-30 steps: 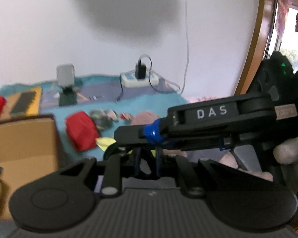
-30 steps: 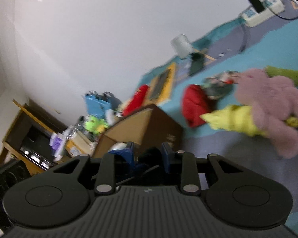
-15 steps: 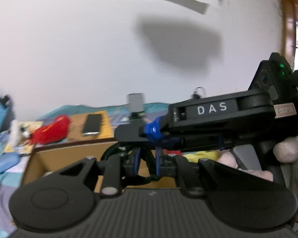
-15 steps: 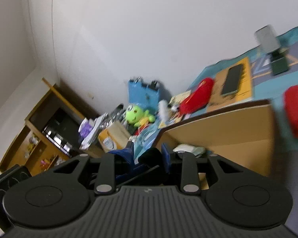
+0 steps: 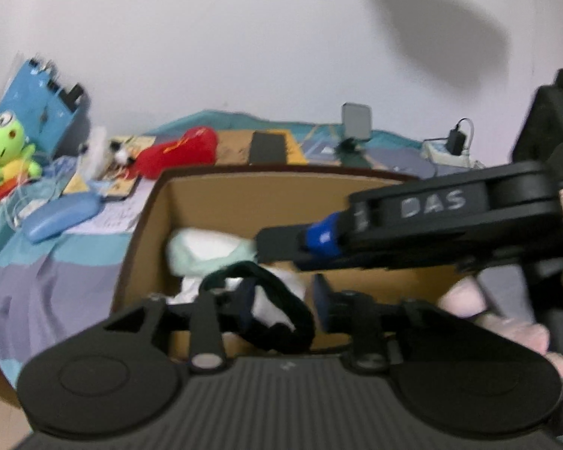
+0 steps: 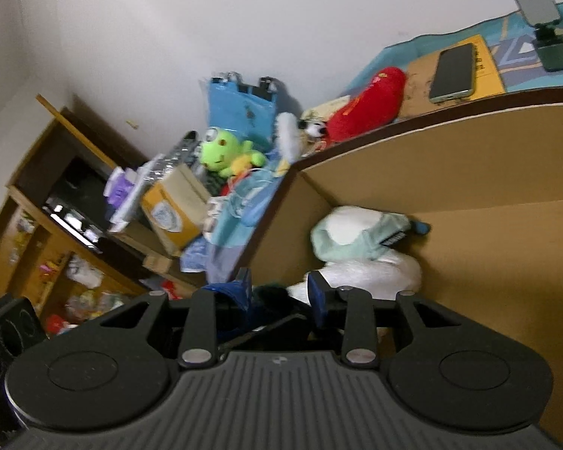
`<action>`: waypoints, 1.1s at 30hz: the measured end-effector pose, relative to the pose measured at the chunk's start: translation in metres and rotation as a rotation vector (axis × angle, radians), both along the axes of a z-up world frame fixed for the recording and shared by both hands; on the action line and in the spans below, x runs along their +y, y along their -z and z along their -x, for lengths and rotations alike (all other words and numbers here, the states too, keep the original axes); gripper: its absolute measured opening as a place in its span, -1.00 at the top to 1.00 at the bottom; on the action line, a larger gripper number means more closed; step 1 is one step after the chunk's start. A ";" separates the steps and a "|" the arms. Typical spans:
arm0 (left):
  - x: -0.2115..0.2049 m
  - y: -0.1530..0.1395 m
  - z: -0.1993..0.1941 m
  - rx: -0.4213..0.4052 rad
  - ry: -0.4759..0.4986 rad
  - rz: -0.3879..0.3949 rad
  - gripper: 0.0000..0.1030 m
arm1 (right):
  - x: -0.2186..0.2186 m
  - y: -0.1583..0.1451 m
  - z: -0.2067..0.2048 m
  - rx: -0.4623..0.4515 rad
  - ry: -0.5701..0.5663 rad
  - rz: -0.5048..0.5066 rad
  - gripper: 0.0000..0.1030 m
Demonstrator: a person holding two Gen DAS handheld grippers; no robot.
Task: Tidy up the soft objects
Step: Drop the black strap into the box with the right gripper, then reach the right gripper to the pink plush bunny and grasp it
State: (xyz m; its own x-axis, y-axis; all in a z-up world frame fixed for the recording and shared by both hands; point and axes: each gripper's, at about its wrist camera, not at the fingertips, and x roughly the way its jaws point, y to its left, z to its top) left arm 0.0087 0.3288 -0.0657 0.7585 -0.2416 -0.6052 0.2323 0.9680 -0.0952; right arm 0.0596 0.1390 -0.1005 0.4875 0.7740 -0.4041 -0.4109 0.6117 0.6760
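A brown cardboard box stands open on the blue mat; it also shows in the right wrist view. Inside lie a pale green and white soft toy and a white plush. A dark cloth loop hangs between the spread fingers of my left gripper, over the box. My right gripper is open over the box's corner with dark cloth at its jaws. Its side marked DAS crosses the left wrist view.
A red plush, a green frog toy, a phone, a blue bag, a phone stand and a power strip lie around the box. Wooden shelves stand far left.
Both grippers have swung left from the mat with the pink and yellow toys to above the cardboard box. Both jaws have opened, and the dark cloth now hangs loose.
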 end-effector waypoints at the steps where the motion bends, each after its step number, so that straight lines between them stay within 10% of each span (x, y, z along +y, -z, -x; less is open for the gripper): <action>1: 0.003 0.002 0.000 0.011 -0.006 -0.002 0.23 | -0.002 0.000 0.001 -0.001 0.018 0.011 0.66; 11: -0.005 -0.001 -0.015 0.146 -0.040 -0.054 -0.07 | -0.036 -0.009 0.025 -0.087 0.178 0.190 0.66; 22: -0.040 -0.028 -0.002 0.223 -0.056 -0.440 -0.10 | -0.090 -0.012 0.052 -0.096 0.257 0.176 0.66; 33: -0.085 -0.077 0.024 0.146 -0.049 -0.385 -0.12 | -0.163 -0.012 0.074 -0.126 0.305 0.196 0.64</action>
